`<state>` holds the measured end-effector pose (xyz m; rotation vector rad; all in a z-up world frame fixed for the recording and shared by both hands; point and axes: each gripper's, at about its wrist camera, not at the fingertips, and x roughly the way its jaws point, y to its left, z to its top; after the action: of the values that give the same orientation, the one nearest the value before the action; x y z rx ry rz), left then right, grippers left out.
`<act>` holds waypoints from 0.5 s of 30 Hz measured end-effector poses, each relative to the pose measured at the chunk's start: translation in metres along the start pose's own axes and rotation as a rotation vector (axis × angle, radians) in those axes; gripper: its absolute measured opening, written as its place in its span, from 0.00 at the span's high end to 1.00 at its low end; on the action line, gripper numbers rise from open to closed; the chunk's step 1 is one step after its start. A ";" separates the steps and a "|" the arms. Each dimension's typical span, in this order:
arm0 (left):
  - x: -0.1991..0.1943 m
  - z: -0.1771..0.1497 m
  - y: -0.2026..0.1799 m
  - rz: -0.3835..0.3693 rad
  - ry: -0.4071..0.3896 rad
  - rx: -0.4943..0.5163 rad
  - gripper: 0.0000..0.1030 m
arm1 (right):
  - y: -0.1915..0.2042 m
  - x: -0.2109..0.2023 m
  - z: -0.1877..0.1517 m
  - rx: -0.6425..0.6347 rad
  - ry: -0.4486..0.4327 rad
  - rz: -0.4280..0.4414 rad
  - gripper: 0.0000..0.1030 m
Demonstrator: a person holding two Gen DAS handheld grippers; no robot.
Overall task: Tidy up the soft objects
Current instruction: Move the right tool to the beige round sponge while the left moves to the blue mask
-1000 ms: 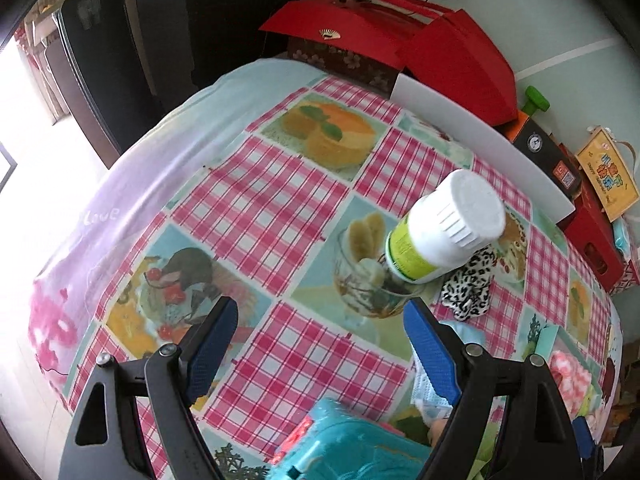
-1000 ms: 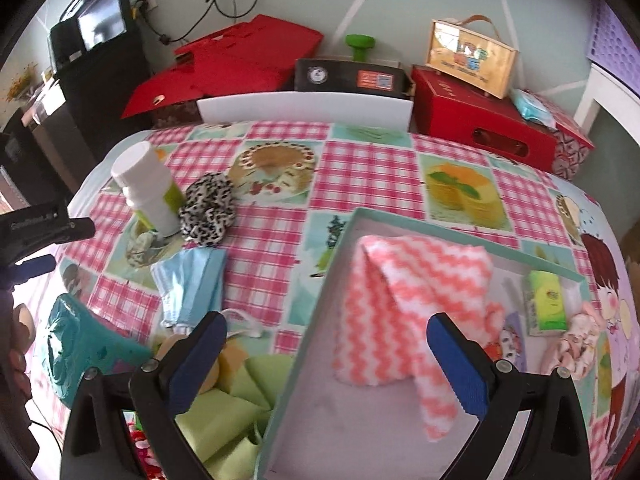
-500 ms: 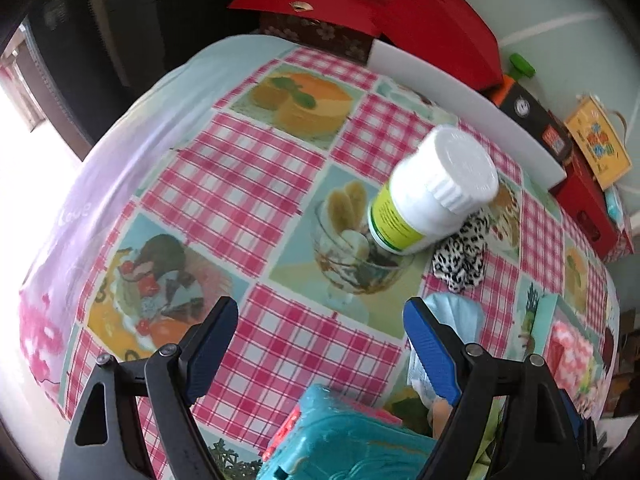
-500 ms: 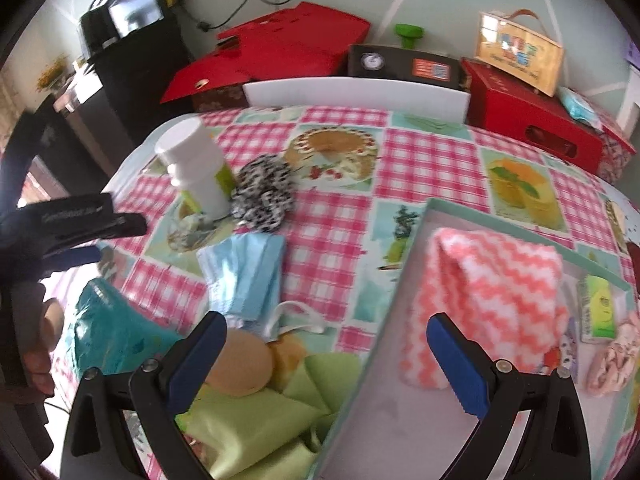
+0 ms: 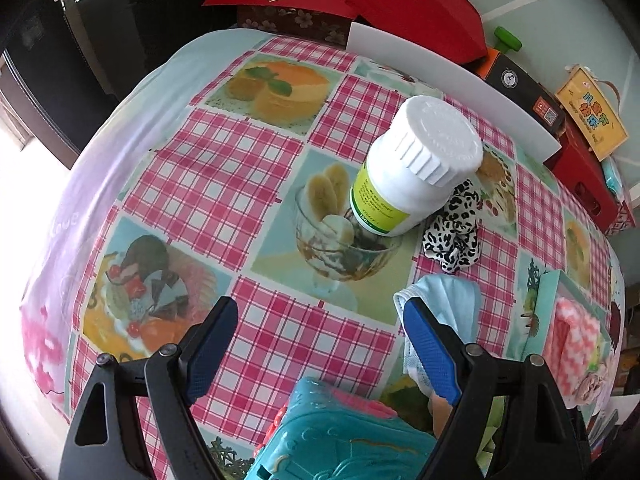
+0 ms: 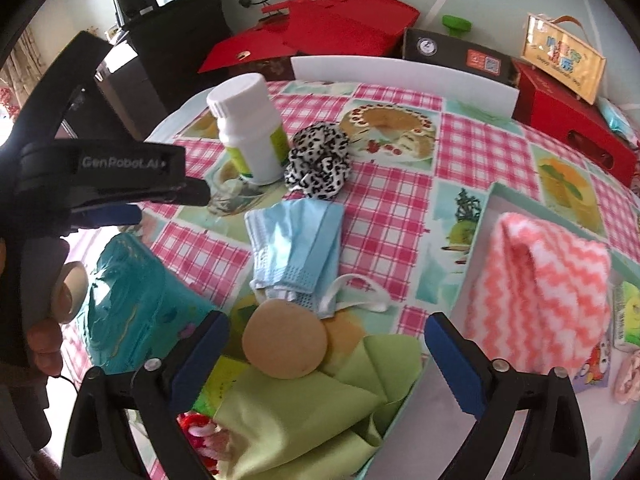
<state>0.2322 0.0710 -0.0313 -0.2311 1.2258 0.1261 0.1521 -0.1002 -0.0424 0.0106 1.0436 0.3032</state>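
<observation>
Both grippers had dipped closer to the table, and the soft things looked bigger than before.

Nearest the wide-open, empty right gripper point(image 6: 326, 354) lay a green cloth point(image 6: 296, 412), then a blue mask point(image 6: 296, 240) on the checked tablecloth point(image 6: 392, 204). The left gripper point(image 5: 316, 344) was wide open and empty too. Farther off stood a white bottle point(image 5: 412, 172), then red boxes point(image 6: 332, 20) by the wall.

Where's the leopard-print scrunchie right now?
In the right wrist view the leopard-print scrunchie lies on the tablecloth, touching the white pill bottle on its right, just beyond the blue face mask.
</observation>
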 end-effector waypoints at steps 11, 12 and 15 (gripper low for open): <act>0.001 0.000 -0.002 -0.007 0.000 0.003 0.17 | 0.009 0.015 -0.006 -0.028 0.042 0.045 0.17; 0.001 0.000 -0.002 -0.008 0.001 0.005 0.17 | 0.009 0.017 -0.006 -0.027 0.046 0.047 0.17; 0.002 0.000 -0.003 -0.011 0.004 0.011 0.17 | 0.009 0.022 -0.008 -0.023 0.062 0.060 0.21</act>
<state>0.2336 0.0678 -0.0325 -0.2289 1.2285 0.1093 0.1534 -0.0870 -0.0641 0.0122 1.1028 0.3715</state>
